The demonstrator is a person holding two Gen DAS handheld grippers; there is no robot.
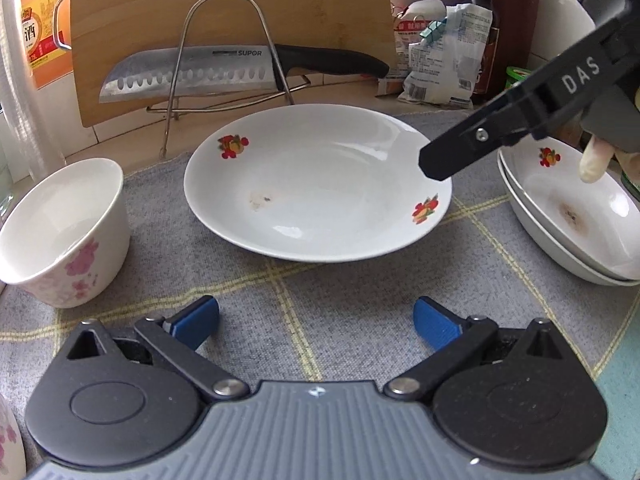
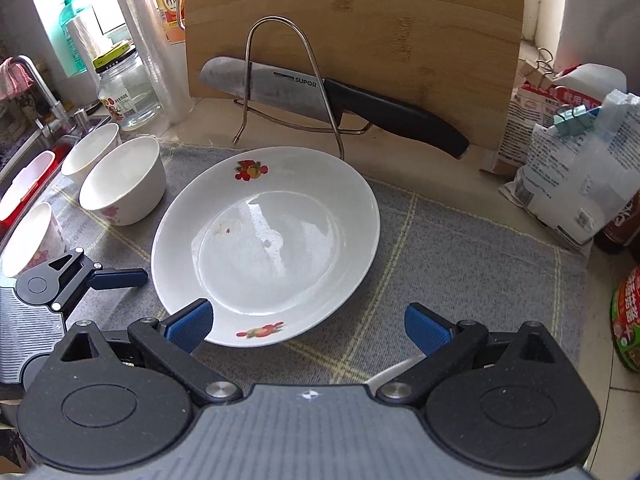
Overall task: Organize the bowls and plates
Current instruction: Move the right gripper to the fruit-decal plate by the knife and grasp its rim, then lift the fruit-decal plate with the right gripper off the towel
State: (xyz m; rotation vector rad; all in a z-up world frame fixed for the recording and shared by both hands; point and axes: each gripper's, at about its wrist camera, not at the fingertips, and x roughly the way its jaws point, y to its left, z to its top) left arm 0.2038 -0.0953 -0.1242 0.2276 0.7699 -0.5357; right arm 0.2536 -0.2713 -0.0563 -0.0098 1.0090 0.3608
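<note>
A white plate with red fruit prints lies flat on the grey checked mat; the right wrist view shows the same plate. My left gripper is open just short of its near rim, holding nothing. My right gripper is open too, its left pad over the plate's edge, and appears side-on as the right gripper above the plate's right rim. Two matching plates sit stacked at the right. A flowered white bowl stands left; three such bowls show in the right wrist view.
Behind the plate a wire rack holds a knife against an upright wooden board. Bags and bottles crowd the back right. A glass jar and a sink tap are at the left.
</note>
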